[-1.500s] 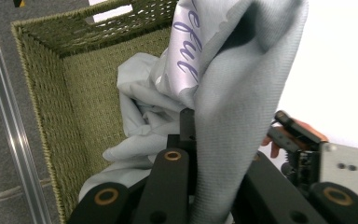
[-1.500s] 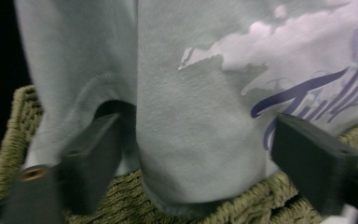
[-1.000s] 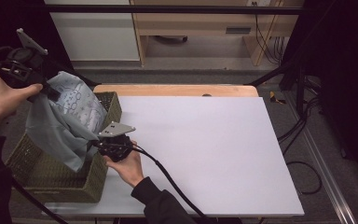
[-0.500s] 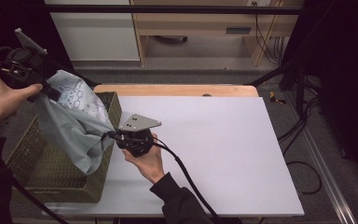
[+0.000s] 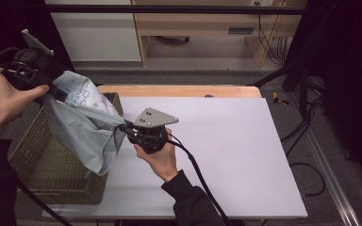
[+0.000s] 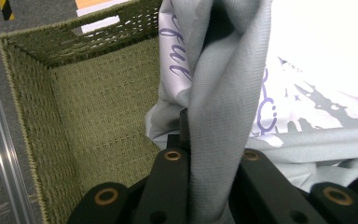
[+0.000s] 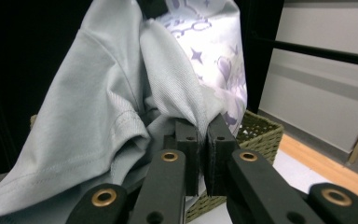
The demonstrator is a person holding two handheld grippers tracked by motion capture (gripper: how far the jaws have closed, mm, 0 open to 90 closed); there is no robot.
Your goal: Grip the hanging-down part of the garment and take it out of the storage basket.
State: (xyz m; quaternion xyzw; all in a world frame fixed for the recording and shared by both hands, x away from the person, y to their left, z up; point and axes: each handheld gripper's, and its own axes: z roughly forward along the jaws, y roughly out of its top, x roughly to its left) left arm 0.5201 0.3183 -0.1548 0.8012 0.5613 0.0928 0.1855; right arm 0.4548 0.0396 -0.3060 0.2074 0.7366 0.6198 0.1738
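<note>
**Shirt clears the basket, two pinches carry it**

On the left, the left gripper (image 5: 52,89) is clamped on a fold of the grey printed shirt (image 5: 82,127), holding it high over the woven green basket (image 5: 37,155). The cloth hangs between both tools, its tail draping down the basket's front. To the right, the right gripper (image 5: 125,129) pinches a thin edge over the white table (image 5: 226,150) (a slim bite). Pull too hard sideways and that edge could slip free, or the hem could snag the rim.
</note>
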